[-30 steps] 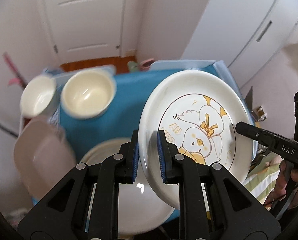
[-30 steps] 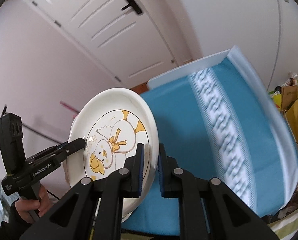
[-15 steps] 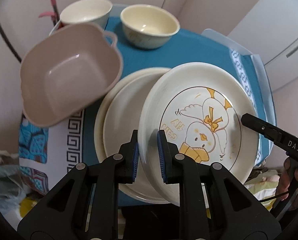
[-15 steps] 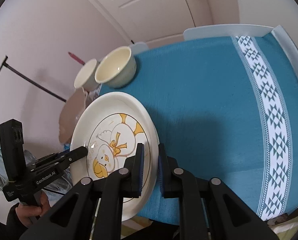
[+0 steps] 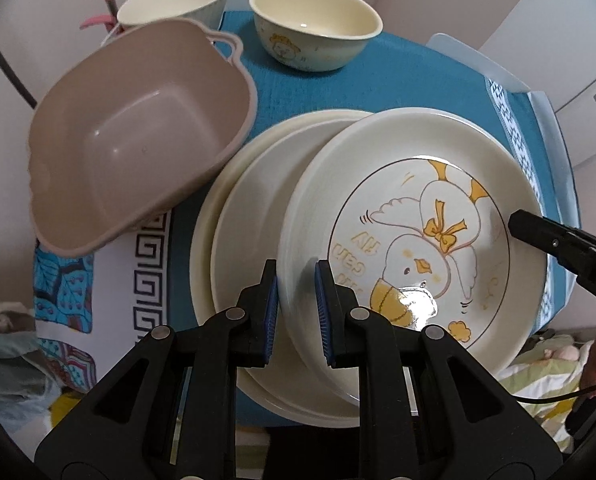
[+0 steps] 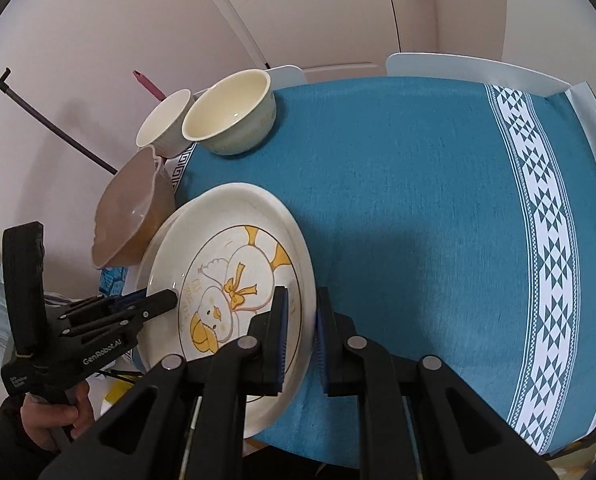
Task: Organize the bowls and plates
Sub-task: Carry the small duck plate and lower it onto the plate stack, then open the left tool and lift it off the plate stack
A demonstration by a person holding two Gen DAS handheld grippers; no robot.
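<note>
At the near edge of the teal tablecloth (image 6: 417, 208), a duck-print plate (image 5: 413, 216) pinched by opposite rims: left gripper (image 5: 296, 280) and right gripper (image 6: 299, 312) both clamped tight on it, tilted over two stacked plain plates (image 5: 254, 216). Toward the left edge, a tipped taupe plastic basin (image 5: 138, 136). At the far edge, two cream bowls (image 5: 315, 26) side by side. Beyond, a white panelled door (image 6: 321, 12) and pale walls.

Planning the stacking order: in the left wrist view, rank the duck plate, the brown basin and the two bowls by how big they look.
1. Duck plate, nearest the camera.
2. Brown basin.
3. Cream bowl and white bowl: alike, unranked; the basin hides part of the white bowl.
</note>
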